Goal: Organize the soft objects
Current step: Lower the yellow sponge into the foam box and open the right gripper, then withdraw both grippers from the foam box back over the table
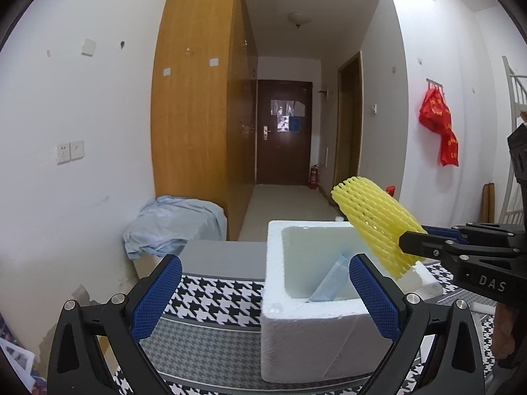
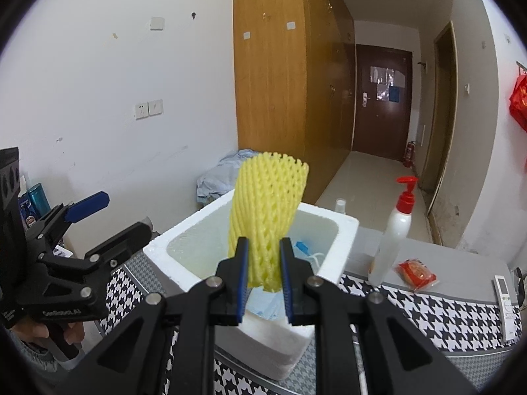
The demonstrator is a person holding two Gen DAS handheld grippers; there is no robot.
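Right gripper point(image 2: 263, 283) clamped on the lower end of a yellow foam net sleeve point(image 2: 268, 210): soft tube of open diamond mesh, ribbed, standing nearly upright between the blue ridged pads point(image 2: 242, 279), its top flaring open at 12 o'clock. In the left wrist view the same sleeve point(image 1: 375, 223) tilts toward 10 o'clock, over the right rim of a white foam box point(image 1: 306, 329). The box is pebbled polystyrene, thick-walled and square-cornered, with a smooth pale hollow holding a blue face mask point(image 1: 332, 279) leaned against the inner wall; white ear loops show in the right wrist view. Left gripper point(image 1: 265, 296) with jaws wide apart, nothing between them, straddling the box's near left corner. The box sits on a cloth point(image 1: 214, 299) of black-and-white houndstooth with a finer grey check band. At 3 o'clock of the box stand a white pump bottle point(image 2: 393, 237) with a red pump, a small red packet point(image 2: 416, 275) and a white remote point(image 2: 505, 293), leaving bare grey surface between them. Writing: "DAS" on the right gripper's body; the left gripper's white lettering is too blurred to read surely.
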